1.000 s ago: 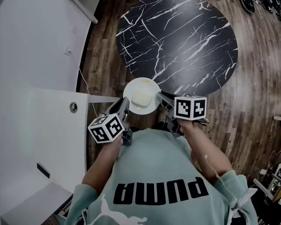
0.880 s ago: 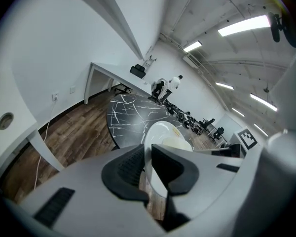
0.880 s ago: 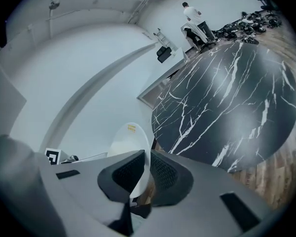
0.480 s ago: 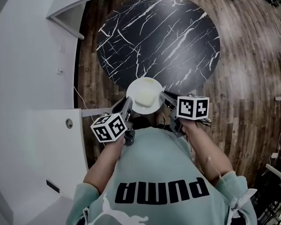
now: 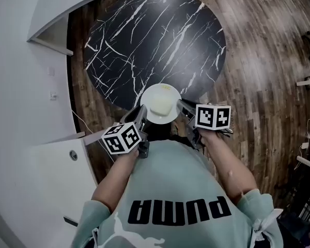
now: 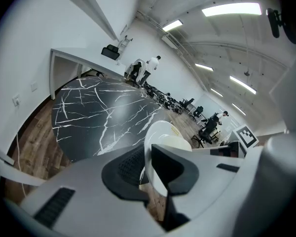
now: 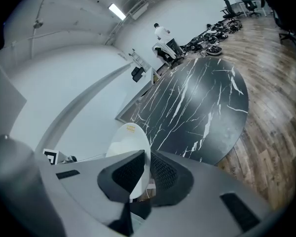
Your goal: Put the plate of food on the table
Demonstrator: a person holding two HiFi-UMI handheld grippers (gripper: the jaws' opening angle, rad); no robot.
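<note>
Nearest: a person's pale green sweatshirt (image 5: 170, 190), both forearms reaching forward.

Just ahead, the left hand-held gripper (image 5: 141, 113) pinches the left rim of the plate (image 5: 160, 94). In its own view, its 2 jaws sit clamped on the thin white edge. The right hand-held gripper (image 5: 181, 107) pinches the opposite rim the same way, with a dark ribbed pad on either side of it. Each carries 1 marker cube.

The plate is white and round, held between the 2 grippers, with a pale mound of food (image 5: 162, 106) at its centre. It overlaps the near edge of the round black tabletop (image 5: 144, 35), which is veined in white. It appears to be held just above the surface, though contact can't be ruled out.

Beyond: a wood-plank floor (image 5: 258, 87). Farthest: a person in white (image 6: 151, 65) past the tabletop.
</note>
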